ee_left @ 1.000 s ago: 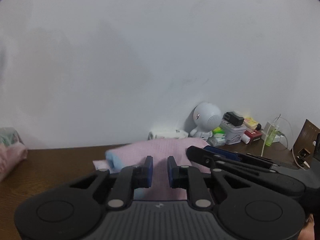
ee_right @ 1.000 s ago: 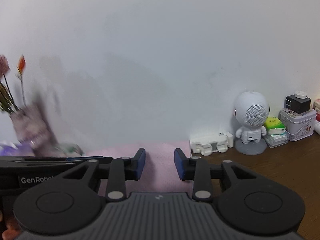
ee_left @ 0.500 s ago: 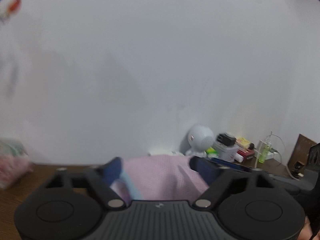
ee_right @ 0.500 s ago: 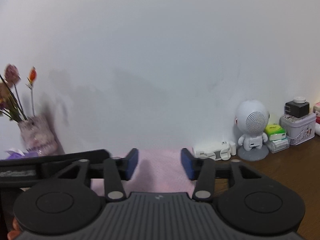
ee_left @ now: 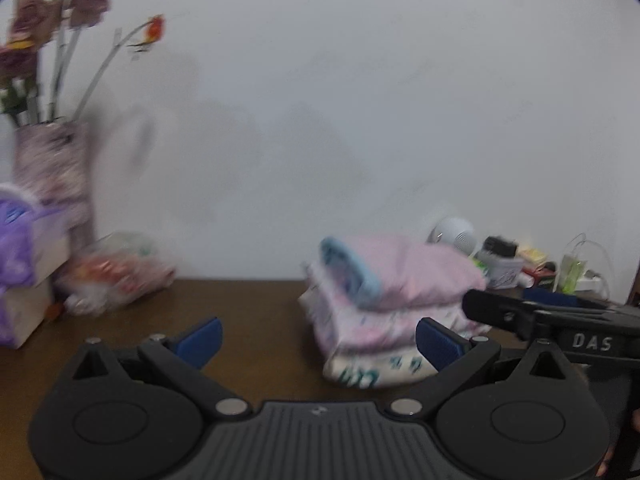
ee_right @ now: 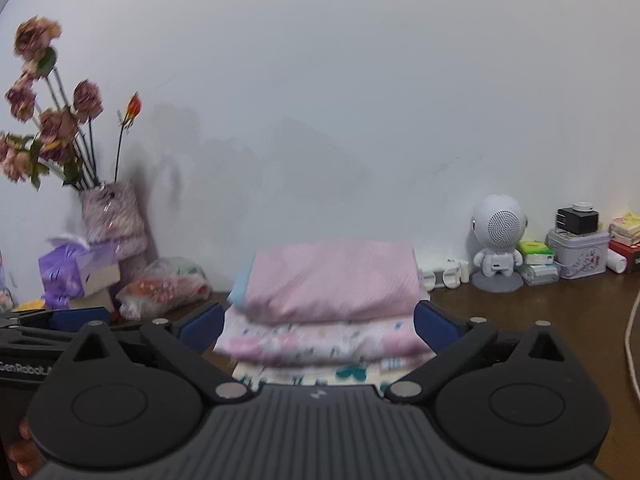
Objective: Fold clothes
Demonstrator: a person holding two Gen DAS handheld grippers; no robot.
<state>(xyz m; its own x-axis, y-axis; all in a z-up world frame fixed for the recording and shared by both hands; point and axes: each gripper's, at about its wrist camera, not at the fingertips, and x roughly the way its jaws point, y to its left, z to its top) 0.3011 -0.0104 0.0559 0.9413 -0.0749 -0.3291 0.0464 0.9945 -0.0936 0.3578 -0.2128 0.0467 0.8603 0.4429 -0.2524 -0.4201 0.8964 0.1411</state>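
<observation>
Resting folded: pink garment (ee_right: 332,276) topping neat clothes stack (ee_right: 320,344).

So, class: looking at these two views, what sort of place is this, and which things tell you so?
Most likely a home, at a wooden table against a plain wall. A stack of folded clothes sits on it, with a vase of dried flowers, a tissue box and a small robot figurine along the back.

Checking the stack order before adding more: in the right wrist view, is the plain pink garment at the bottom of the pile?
No, the plain pink garment lies on top of the two printed folded pieces.
</observation>
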